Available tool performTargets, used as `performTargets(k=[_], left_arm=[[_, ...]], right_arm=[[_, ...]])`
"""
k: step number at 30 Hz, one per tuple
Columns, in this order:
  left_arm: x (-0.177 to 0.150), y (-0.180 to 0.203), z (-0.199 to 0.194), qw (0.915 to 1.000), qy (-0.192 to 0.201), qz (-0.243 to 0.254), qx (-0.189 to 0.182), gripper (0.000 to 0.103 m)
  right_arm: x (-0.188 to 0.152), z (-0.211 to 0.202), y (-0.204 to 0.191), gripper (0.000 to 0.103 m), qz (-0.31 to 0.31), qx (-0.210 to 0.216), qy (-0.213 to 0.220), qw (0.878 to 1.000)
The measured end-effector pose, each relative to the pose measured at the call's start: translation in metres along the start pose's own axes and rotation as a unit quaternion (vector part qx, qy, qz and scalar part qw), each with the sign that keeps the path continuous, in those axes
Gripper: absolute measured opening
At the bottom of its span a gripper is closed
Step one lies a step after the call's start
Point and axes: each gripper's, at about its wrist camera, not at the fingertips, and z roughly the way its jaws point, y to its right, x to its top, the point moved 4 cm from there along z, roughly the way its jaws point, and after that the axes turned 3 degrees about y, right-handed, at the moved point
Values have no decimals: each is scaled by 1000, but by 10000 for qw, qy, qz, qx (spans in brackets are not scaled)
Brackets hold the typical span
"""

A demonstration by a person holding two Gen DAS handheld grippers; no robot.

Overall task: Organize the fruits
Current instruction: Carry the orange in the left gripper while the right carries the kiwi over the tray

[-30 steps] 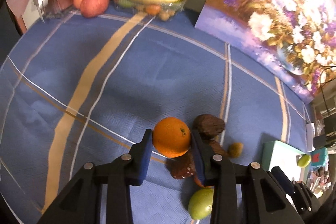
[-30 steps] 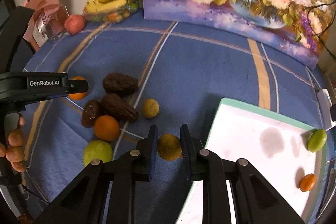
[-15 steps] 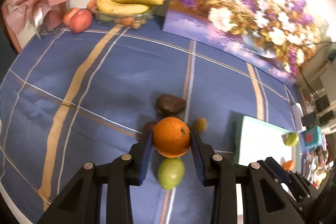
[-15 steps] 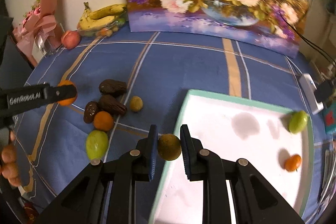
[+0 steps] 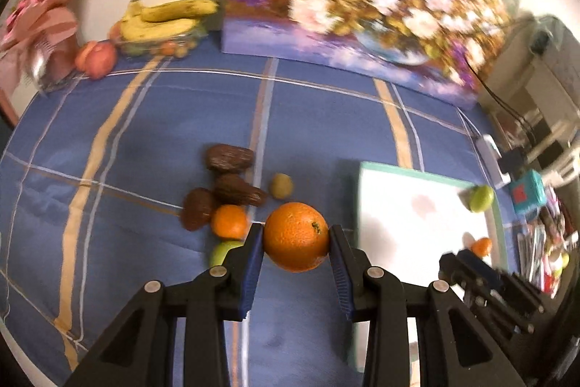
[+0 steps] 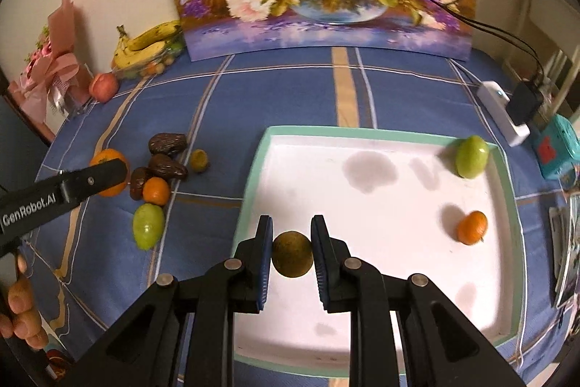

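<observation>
Your left claw (image 5: 295, 236) pinched one large orange (image 5: 295, 236) above the cloth; your right claw (image 6: 292, 252) pinched one brownish-green fruit (image 6: 292, 258) over the white tray (image 6: 362, 133), which held one green fruit (image 6: 471, 156) and one small orange (image 6: 471, 227).

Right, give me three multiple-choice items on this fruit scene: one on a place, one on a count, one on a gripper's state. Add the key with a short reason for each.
1. Where does the green fruit on the tray lie?
A. near its far right corner
B. at its near left corner
C. in its middle

2. How many fruits rest on the tray?
A. none
B. two
C. five

3. What is the left gripper doing?
A. standing open and empty
B. clamped on the large orange
C. clamped on a banana

Key: 1 A, it sits by the far right rim. 2 B, only the green fruit and a small orange fruit lie there; the olive-brown fruit hangs in the right gripper. 3 B, both pads press the large orange's sides.
</observation>
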Motion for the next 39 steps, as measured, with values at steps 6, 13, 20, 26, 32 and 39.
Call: performTargets(k=[6, 13, 20, 26, 32, 39], left_arm=[[-14, 54, 11, 9976, -226, 604, -255, 38], [-30, 93, 19, 9929, -429, 1004, -477, 38], [-36, 106, 24, 9905, -527, 1169, -491, 38], [-42, 106, 38, 9889, -725, 1231, -396, 38], [-56, 107, 62, 9847, -1079, 1330, -319, 38], [-67, 109, 79, 9813, -1280, 1420, -232, 38]], right_arm=[[0, 2, 50, 22, 555, -421, -113, 9975], [-1, -13, 103, 22, 959, -699, -11, 9929], [-1, -22, 119, 22, 1125, -738, 51, 9909], [-2, -13, 117, 22, 1071, -698, -75, 9918], [-15, 14, 117, 22, 1090, -743, -513, 9899], [-27, 40, 119, 22, 1090, -785, -886, 9870]])
